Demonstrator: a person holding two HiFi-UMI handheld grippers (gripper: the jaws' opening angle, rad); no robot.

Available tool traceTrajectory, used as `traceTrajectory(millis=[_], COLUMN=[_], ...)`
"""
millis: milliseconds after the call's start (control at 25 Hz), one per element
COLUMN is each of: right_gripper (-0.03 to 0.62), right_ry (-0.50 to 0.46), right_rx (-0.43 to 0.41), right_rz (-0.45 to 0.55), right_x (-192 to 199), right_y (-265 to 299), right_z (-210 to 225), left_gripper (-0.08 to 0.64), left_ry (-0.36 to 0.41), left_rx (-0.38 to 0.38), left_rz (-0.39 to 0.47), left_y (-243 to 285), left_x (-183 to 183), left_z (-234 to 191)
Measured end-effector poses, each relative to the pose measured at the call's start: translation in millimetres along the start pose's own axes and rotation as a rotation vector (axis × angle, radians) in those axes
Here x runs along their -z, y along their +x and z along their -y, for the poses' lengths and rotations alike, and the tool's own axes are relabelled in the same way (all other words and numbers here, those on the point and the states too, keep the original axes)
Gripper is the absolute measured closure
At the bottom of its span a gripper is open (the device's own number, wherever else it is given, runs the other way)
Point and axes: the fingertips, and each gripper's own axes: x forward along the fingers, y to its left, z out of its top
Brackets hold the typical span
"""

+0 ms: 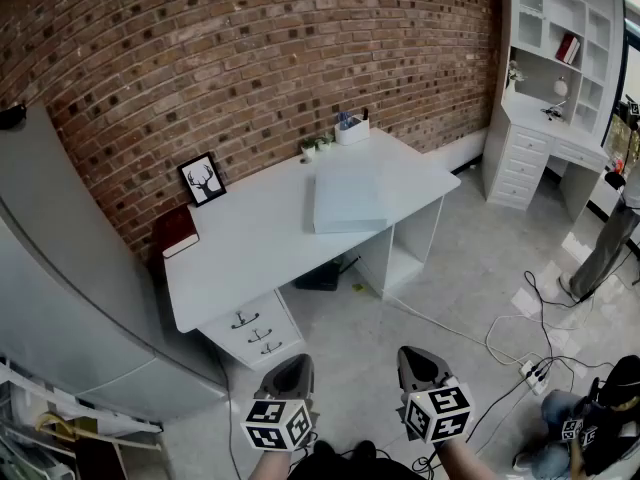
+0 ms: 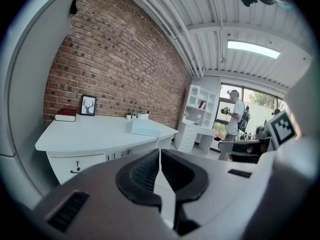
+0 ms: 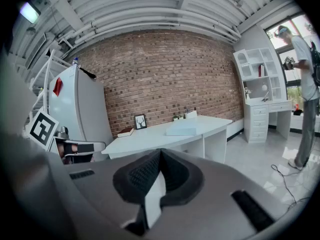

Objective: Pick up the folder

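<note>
The folder is pale blue-grey and lies flat on the right half of the white desk. It also shows far off as the folder and the folder in the two gripper views. My left gripper and right gripper hang low at the bottom of the head view, well short of the desk, side by side over the floor. Both have their jaws shut with nothing between them, as the left gripper and right gripper views show.
On the desk stand a framed deer picture, a dark red book, small plants and a pen holder. A grey fridge rises at the left, a white shelf unit at the right. Cables cross the floor; a person stands at the right edge.
</note>
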Motion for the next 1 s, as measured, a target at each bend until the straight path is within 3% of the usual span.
traceTrajectory(millis=[400,680,760,1000], right_gripper=[0.592,0.589,0.546,0.432], right_ry=[-0.017,0.018,0.047,0.12], right_rx=[-0.02,0.014,0.003,-0.043], right_rz=[0.034,0.063,0.066,0.062], right_x=[-7.8,-6.5,-6.5,-10.3], right_y=[-7.2,-15.6,-17.4,-4.9], right_z=[2.3,16.9,21.3,25.5], left_gripper=[0.538,0.527,0.454,0.416], left_ry=[0.023,0.027,0.022,-0.002], left_rx=[-0.007,0.016,0.021,0.019], left_rz=[0.006,0.013,0.01,0.003], left_y=[2.5,2.2,3.4,18.6], left_x=[-3.6,-1.3,0.1,-0.8], left_z=[11.4,25.2,28.1,21.7])
